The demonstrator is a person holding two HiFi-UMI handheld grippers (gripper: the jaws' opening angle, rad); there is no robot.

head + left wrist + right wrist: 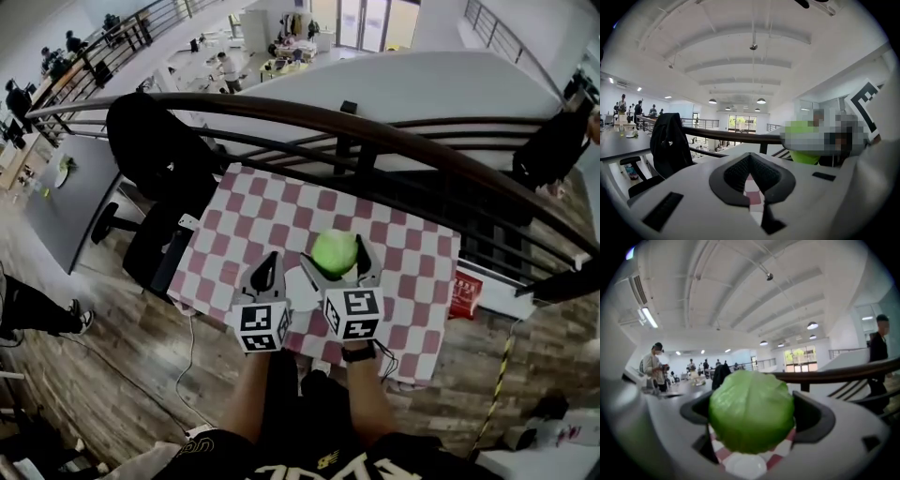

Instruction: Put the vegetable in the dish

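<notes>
My right gripper grips the cabbage, my left gripper has its jaws closed and empty — mid-carry, I next lower it into the white dish at six o'clock.

Two grippers, one cabbage, one dish — one table.

The vegetable covers most of the dish (white).

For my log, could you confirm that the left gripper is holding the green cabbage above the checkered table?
No, it is the right gripper that holds the green cabbage above the checkered table, as the right gripper view shows.
</notes>
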